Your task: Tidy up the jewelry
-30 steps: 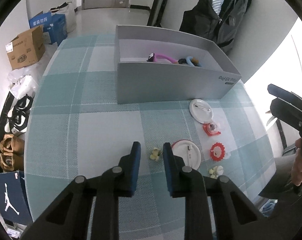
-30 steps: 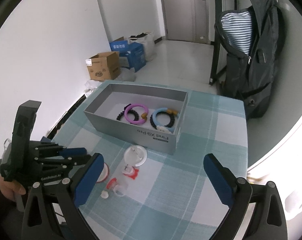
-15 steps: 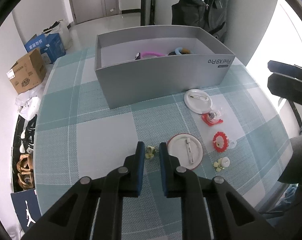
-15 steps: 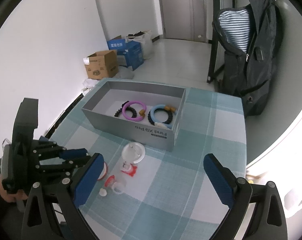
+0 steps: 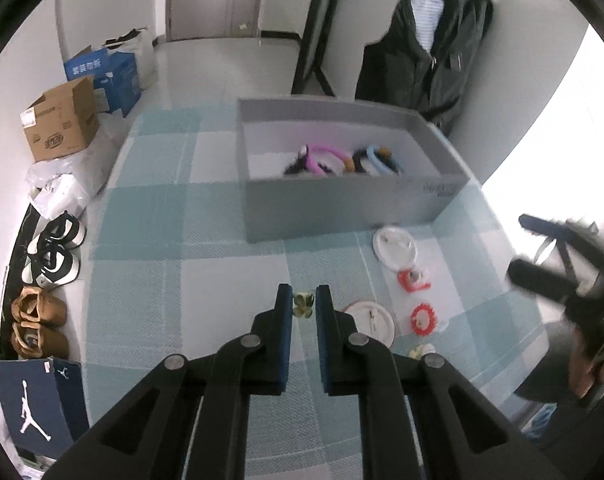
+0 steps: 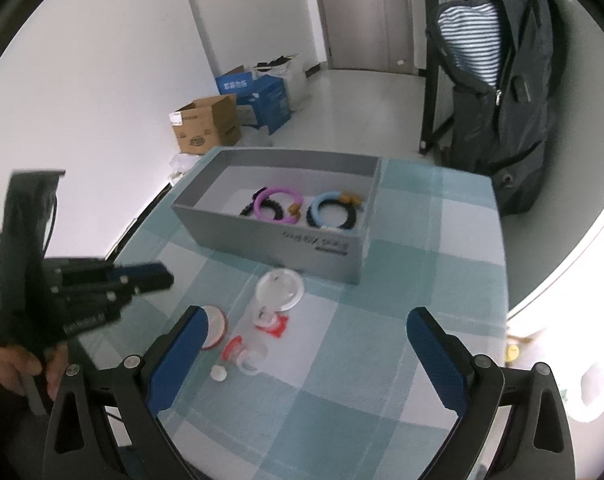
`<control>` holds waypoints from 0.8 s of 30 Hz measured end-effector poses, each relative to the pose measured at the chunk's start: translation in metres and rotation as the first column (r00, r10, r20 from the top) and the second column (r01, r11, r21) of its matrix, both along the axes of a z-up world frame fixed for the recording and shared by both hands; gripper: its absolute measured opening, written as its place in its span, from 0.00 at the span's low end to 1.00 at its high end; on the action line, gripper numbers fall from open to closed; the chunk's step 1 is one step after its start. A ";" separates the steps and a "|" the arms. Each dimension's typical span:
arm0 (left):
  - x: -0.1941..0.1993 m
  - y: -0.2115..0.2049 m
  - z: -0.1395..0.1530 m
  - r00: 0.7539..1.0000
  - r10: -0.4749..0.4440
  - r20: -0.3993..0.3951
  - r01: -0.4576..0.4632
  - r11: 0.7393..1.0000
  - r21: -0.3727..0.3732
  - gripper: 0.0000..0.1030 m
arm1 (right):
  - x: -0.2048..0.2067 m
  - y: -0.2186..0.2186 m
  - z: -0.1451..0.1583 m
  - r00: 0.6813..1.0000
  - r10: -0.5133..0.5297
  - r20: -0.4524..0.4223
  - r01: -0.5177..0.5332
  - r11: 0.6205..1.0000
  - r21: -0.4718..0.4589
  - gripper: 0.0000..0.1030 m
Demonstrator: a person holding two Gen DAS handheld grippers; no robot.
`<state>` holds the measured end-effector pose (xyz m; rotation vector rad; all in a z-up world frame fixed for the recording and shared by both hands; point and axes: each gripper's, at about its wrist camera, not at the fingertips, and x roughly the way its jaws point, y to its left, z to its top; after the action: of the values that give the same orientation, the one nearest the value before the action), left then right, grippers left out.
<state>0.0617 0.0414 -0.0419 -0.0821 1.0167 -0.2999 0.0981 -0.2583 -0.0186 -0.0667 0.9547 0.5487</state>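
Between left gripper (image 5: 304,306) fingers (image 5: 284,307), blurred yellowish trinket (image 5: 303,305)

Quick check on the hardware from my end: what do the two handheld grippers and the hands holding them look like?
Both grippers are black linkage frames with silver pivot rivets and blue pads on the fingers: left gripper, right gripper. In the right wrist view the left unit's black body carries small white lettering, too blurred to read, and a bare hand grips its handle. No cables are visible.

The checked table (image 5: 150,288) carries a grey box (image 5: 342,208) and badges (image 5: 395,243).
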 end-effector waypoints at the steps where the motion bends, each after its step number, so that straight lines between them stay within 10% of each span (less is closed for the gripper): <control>1: -0.001 0.002 0.004 1.000 0.006 0.011 -0.006 1.000 -0.013 0.07 | -0.001 0.001 -0.002 1.000 0.002 -0.010 -0.002 1.000 0.007 0.97; 15: 0.002 0.021 0.014 0.997 0.065 0.052 -0.061 0.996 -0.069 0.07 | -0.023 0.033 -0.030 0.994 0.075 -0.085 -0.074 0.997 0.015 0.93; 24: 0.001 0.024 0.014 0.994 0.086 0.064 -0.082 0.995 -0.057 0.07 | -0.018 0.048 -0.042 0.990 0.078 -0.115 -0.081 0.997 -0.018 0.62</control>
<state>0.0630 0.0651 -0.0284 -0.1627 0.9370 -0.2522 0.0802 -0.2105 -0.0603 -0.0953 1.0737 0.6205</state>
